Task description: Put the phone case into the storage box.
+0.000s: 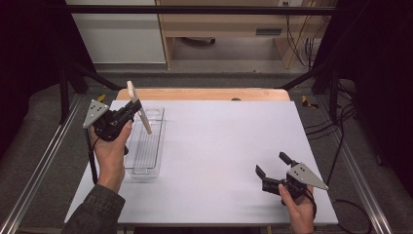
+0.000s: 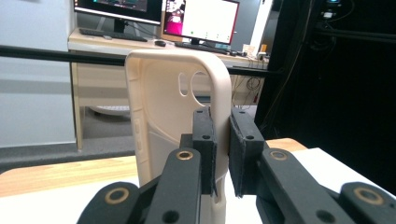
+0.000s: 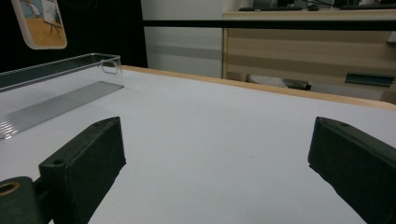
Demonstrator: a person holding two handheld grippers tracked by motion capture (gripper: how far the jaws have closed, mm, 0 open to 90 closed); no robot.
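Note:
A cream phone case [image 1: 144, 122] is held tilted in the air over the far end of a clear plastic tray [image 1: 146, 156]. My left gripper [image 1: 135, 106] is shut on the case's edge. In the left gripper view the case [image 2: 163, 102] stands upright with its hollow inside and camera cut-out facing me, and the left gripper [image 2: 222, 135] pinches its right rim. My right gripper [image 1: 271, 163] rests low near the table's front right, open with nothing in it. In the right gripper view the right gripper [image 3: 217, 140] has wide-apart jaws, with the tray [image 3: 60, 65] and the case's printed back [image 3: 39, 23] at far left.
The white table top [image 1: 224, 131] has a wooden strip [image 1: 204, 93] along its far edge. Black frame bars [image 1: 195, 9] cross above the far side. A wooden desk [image 1: 234, 29] stands beyond, and cables [image 1: 341, 146] trail off the right edge.

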